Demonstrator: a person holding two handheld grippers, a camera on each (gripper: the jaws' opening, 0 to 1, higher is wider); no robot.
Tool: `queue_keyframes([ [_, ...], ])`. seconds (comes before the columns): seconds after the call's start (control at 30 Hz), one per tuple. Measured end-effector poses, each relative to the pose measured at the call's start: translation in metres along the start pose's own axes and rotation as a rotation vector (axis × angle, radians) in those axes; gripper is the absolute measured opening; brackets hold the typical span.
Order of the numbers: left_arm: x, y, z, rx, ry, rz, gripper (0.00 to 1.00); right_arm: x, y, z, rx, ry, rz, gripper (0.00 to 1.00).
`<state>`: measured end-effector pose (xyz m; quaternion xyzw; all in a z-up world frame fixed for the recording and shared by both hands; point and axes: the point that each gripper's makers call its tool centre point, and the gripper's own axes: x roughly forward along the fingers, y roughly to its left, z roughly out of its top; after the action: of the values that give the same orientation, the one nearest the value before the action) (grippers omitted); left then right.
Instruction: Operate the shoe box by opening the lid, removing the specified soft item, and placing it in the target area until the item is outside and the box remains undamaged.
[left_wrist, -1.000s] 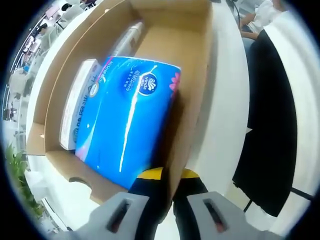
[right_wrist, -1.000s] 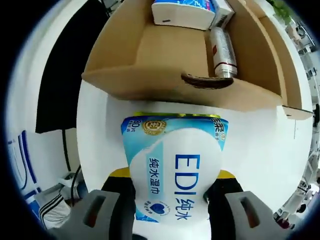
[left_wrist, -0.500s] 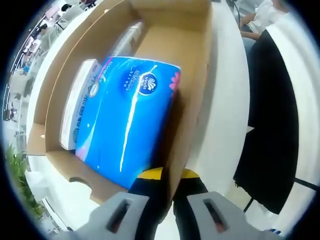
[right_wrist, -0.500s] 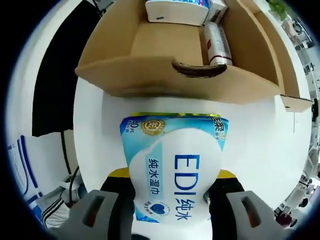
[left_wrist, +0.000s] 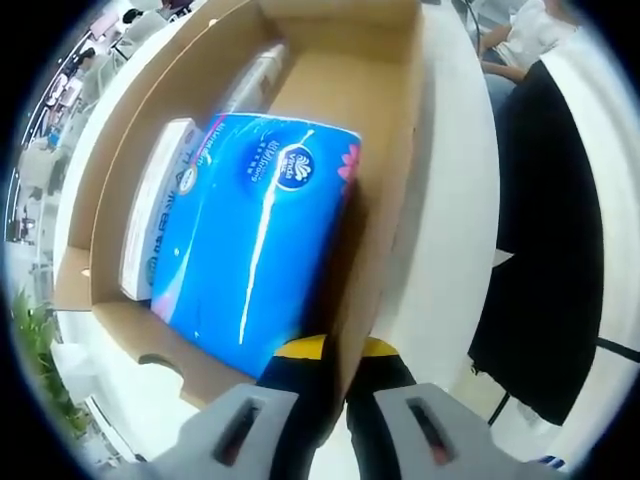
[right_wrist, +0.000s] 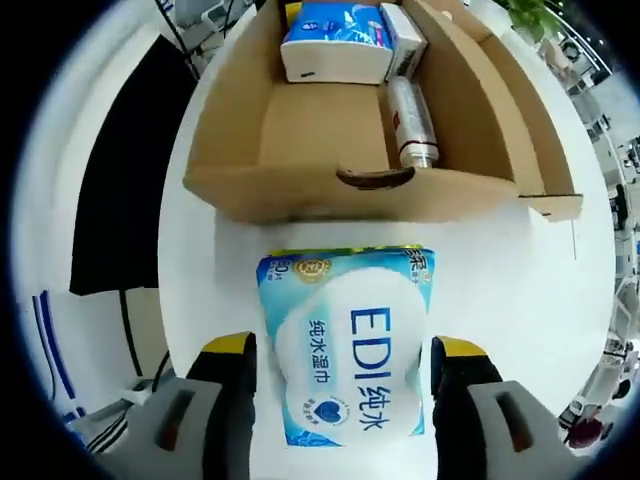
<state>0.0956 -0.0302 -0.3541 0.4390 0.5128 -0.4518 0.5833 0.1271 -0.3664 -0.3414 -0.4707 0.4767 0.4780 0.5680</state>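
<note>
Right gripper (right_wrist: 343, 385) spread wide, jaws standing clear on either side of the EDI wet-wipe pack (right_wrist: 345, 355), which lies flat on the white tabletop (right_wrist: 500, 270) just outside the near wall of the open cardboard shoe box (right_wrist: 300, 190). Left gripper (left_wrist: 330, 375) pinched on the box's side wall near its corner. Deeper inside, a blue tissue pack (left_wrist: 255, 230) against that wall, then a white carton (left_wrist: 150, 205) and a silver tube (left_wrist: 255, 75) toward the far end.

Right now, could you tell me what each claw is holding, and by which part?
The left claw pinches the shoe box's side wall. The right claw is open around the wet-wipes pack, holding nothing.
</note>
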Motion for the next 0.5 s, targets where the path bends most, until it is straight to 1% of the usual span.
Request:
queue_keyframes([
  [0.07, 0.000, 0.000, 0.000, 0.002, -0.002, 0.000, 0.05, -0.003, 0.002, -0.003, -0.005, -0.001, -0.013, 0.69],
  [0.1, 0.000, 0.000, 0.000, 0.003, -0.002, 0.001, 0.05, -0.004, 0.003, -0.004, 0.007, 0.004, -0.025, 0.66],
  [0.17, 0.000, 0.000, 0.000, 0.005, -0.003, 0.002, 0.05, -0.006, 0.003, -0.003, 0.019, -0.007, -0.041, 0.65],
  [0.2, -0.001, 0.000, 0.000, 0.005, -0.005, 0.002, 0.05, -0.010, 0.005, -0.002, 0.033, -0.024, -0.044, 0.66],
  [0.23, 0.000, 0.000, 0.000, 0.004, -0.006, 0.001, 0.05, -0.012, 0.004, 0.002, 0.061, -0.060, -0.062, 0.68],
  [0.27, 0.000, 0.000, 0.000, 0.000, -0.008, 0.000, 0.05, -0.016, 0.006, 0.007, 0.117, -0.109, -0.076, 0.70],
  [0.3, 0.000, 0.000, 0.000, 0.003, -0.009, 0.003, 0.05, -0.019, 0.009, 0.009, 0.161, -0.138, -0.081, 0.73],
  [0.33, 0.000, 0.000, 0.000, 0.005, -0.010, 0.005, 0.05, -0.022, 0.009, 0.011, 0.172, -0.158, -0.098, 0.74],
  [0.4, 0.000, 0.000, 0.001, 0.010, -0.014, 0.006, 0.04, -0.027, 0.009, 0.012, 0.187, -0.171, -0.136, 0.72],
  [0.47, 0.000, 0.000, 0.001, 0.013, -0.016, 0.008, 0.04, -0.034, 0.009, 0.017, 0.257, -0.209, -0.166, 0.71],
  [0.5, 0.000, 0.000, 0.001, 0.018, -0.013, 0.011, 0.04, -0.036, 0.010, 0.020, 0.280, -0.221, -0.168, 0.70],
])
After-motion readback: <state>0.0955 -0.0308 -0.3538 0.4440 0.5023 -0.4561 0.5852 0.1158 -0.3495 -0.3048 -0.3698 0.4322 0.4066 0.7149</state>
